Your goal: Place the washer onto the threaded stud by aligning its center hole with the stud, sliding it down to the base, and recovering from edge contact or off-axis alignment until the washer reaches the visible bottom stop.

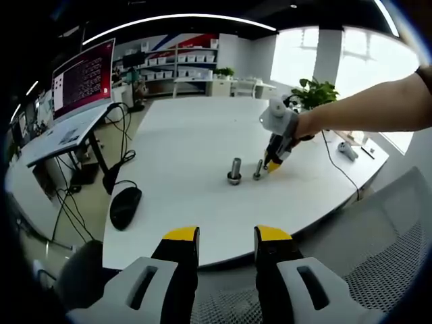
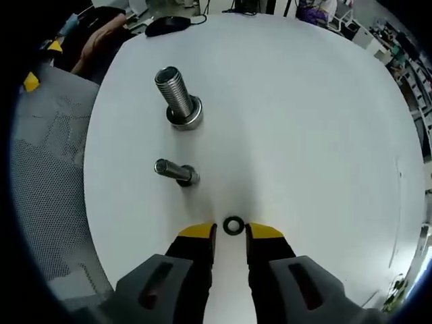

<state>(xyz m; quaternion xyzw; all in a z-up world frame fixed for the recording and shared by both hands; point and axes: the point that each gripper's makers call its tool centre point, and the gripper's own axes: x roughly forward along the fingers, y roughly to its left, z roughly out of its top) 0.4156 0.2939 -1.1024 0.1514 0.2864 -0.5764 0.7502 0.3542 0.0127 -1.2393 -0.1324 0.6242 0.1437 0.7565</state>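
A small black washer lies flat on the white table, right between the yellow fingertips of my right gripper, which stands open around it. Two threaded studs stand upright on the table: a thick one farther off and a thin one nearer. In the left gripper view both studs show, thick and thin, with my right gripper lowered just to the right of them. My left gripper hangs open off the table's near edge, with nothing between its fingers.
A black computer mouse with a cable lies at the table's left corner. A grey mesh chair stands to the right. A monitor sits on a side desk. A cable runs across the table's right side.
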